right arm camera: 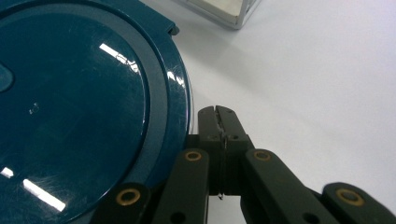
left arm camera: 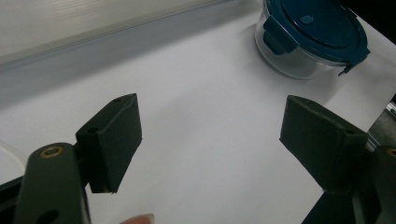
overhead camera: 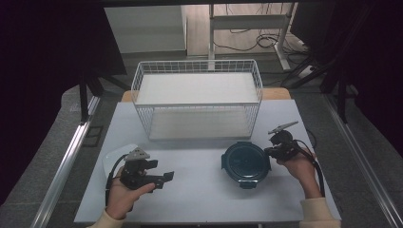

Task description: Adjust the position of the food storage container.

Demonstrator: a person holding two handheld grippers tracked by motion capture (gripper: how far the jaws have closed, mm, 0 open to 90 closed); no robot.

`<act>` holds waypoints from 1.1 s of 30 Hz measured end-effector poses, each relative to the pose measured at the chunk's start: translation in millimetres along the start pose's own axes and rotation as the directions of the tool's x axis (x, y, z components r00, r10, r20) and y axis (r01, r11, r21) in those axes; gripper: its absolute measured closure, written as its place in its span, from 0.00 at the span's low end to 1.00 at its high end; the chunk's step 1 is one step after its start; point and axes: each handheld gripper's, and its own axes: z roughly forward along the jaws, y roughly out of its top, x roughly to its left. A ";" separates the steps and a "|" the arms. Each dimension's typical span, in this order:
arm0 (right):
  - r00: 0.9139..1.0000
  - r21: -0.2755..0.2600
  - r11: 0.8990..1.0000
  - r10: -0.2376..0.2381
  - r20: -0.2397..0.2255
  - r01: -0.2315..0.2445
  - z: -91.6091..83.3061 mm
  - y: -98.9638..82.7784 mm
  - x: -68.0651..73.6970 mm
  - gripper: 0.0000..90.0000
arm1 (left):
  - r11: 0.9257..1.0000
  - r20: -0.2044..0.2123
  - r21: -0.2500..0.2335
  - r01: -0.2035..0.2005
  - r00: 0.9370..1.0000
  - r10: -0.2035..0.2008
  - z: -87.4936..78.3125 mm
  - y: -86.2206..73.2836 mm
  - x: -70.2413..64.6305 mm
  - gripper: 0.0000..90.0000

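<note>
- Container: round clear glass container with dark blue clip-on lid (overhead camera: 246, 164) sits on white table (overhead camera: 199, 190), toward its right edge.
- Right gripper (right arm camera: 218, 122): jaws together, empty, just beside the lid rim.
- Left gripper (left arm camera: 210, 140): jaws apart, empty, near the left edge.

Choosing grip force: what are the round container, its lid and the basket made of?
Round container: clear and glossy, glass or hard plastic, uncertain. Lid: dark teal glossy plastic, judging by highlights and moulded clips. Basket: white wire grid, probably coated metal.
</note>
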 end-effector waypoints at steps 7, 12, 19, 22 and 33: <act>1.000 0.000 1.000 -0.012 -0.010 0.012 0.3 0.1 5.2 1.00 | 1.000 -0.001 0.006 0.000 1.000 0.000 1.9 -0.5 1.0 0.23; 0.999 -0.016 0.999 -0.031 -0.043 0.030 3.1 1.7 9.6 1.00 | 1.000 -0.002 0.007 0.003 1.000 -0.003 2.7 -0.9 1.9 0.23; 0.996 -0.031 0.998 -0.052 -0.067 0.050 6.1 4.0 15.5 1.00 | 1.000 0.004 0.008 0.004 1.000 -0.004 2.9 -0.8 1.8 0.23; 0.996 -0.039 0.997 -0.065 -0.066 0.063 7.4 5.1 18.3 1.00 | 1.000 0.026 0.006 0.015 1.000 -0.015 2.7 -0.9 2.1 0.23; 0.991 -0.072 0.991 -0.115 -0.072 0.110 12.8 10.1 28.0 1.00 | 1.000 0.011 0.008 0.010 1.000 -0.010 2.7 -1.0 3.1 0.23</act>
